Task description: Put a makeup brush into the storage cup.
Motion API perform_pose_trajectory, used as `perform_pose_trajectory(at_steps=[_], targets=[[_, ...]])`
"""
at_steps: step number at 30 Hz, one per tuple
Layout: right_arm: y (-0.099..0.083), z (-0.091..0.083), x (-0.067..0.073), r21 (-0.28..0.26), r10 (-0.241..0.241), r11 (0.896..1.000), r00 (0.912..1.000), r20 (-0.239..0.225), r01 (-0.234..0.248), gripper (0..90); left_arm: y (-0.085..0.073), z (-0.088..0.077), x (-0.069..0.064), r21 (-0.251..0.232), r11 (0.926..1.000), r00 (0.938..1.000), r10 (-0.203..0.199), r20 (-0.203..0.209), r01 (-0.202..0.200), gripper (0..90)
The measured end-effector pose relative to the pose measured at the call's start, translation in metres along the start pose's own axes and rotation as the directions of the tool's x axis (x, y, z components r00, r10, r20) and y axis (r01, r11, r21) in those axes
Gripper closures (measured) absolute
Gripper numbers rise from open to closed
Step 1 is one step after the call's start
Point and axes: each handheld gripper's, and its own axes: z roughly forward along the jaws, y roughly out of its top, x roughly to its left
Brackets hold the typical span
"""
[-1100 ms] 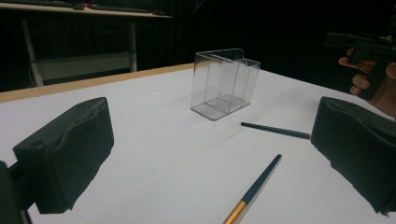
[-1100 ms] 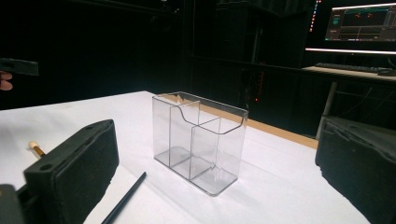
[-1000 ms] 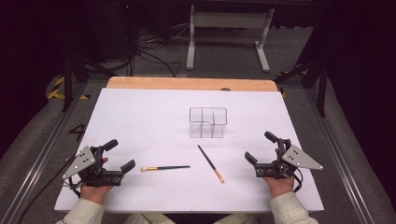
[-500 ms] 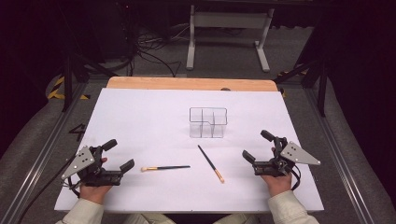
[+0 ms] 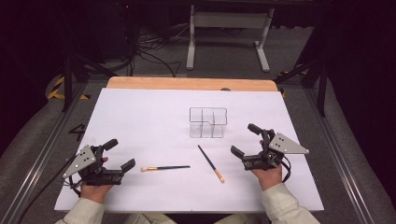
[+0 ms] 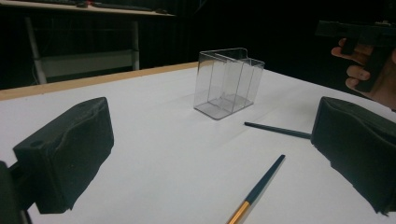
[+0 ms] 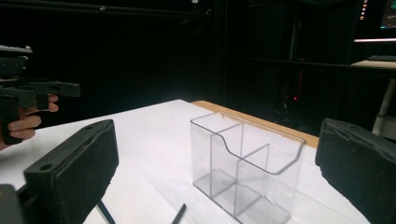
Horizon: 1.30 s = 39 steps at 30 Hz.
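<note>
Clear organizer [image 5: 208, 123] sits mid-frame; both tools, left [image 5: 116, 154] and right [image 5: 246, 140], gape empty; grip each brush [image 5: 166, 167] mid-handle.

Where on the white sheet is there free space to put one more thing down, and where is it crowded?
Free: the far strip between the clear organizer and the wooden edge, and the wide patch left of the organizer, beyond the left gripper. Crowded: the near middle, where two brushes lie between the left gripper and the right gripper.

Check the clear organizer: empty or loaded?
Empty. The organizer stands upright with bare compartments; both brushes lie on the table in front of it.
</note>
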Motion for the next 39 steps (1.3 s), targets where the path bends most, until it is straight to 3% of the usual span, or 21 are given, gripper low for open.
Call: perform_pose_trajectory(at_steps=[8,12,23,30,36,39], targets=[[0.006,0.018,0.008,0.012,-0.008,1.0,0.9989,-0.046,0.009,0.0,0.0,0.0,0.0,0.004,1.0,1.0,0.003,-0.007,-0.003,0.0],[0.011,0.032,0.016,0.019,-0.01,1.0,0.9954,-0.095,0.011,0.0,0.0,0.0,0.0,0.005,1.0,1.0,0.002,-0.007,-0.002,0.0],[0.025,0.055,0.029,0.018,-0.023,1.0,0.9878,-0.154,0.026,0.0,0.0,-0.001,0.001,-0.001,1.0,1.0,0.001,-0.009,-0.001,0.0],[0.035,0.072,0.035,0.092,-0.025,0.995,0.9793,-0.201,0.044,0.0,0.0,-0.003,0.001,0.001,1.0,0.9999,0.002,-0.014,-0.002,0.0],[0.043,0.084,0.041,0.183,-0.038,0.98,0.9699,-0.241,0.083,0.0,-0.001,-0.005,0.002,0.003,1.0,0.9998,-0.002,-0.02,0.003,0.0],[0.048,0.098,0.043,0.287,-0.021,0.952,0.9564,-0.291,0.108,0.0,-0.001,-0.007,0.002,-0.002,1.0,0.9998,-0.004,-0.02,0.004,0.0]])
